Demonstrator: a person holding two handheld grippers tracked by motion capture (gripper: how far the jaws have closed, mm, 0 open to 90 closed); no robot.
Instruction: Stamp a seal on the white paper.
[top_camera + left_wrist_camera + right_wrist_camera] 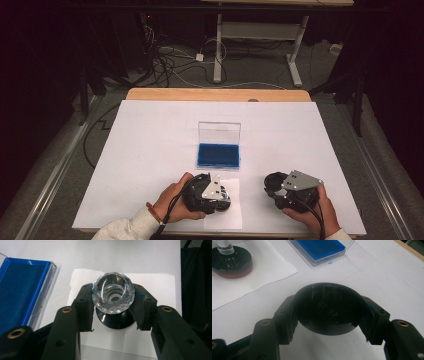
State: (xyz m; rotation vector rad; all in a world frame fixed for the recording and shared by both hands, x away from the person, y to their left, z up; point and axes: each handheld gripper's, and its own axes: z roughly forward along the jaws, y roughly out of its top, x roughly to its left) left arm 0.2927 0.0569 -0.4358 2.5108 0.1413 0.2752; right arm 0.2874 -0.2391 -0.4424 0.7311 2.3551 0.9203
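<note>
My left gripper (113, 298) is shut on the clear faceted knob (113, 290) of a stamp. The stamp's round black base (117, 321) rests on a small torn paper sheet (150, 282). In the high view the left gripper (220, 193) sits at the table's near edge, over that paper (225, 212). My right gripper (328, 311) is shut on a round black cap (328, 307), held just above the table. The right gripper (275, 184) is to the right of the left one. The right gripper view shows the stamp (230, 261) at the upper left.
An open clear case with a blue pad (218, 154) lies at mid table, its lid standing upright behind it. A large white sheet (150, 140) covers the wooden table (215, 94). Cables and a desk frame (260, 35) lie on the floor beyond.
</note>
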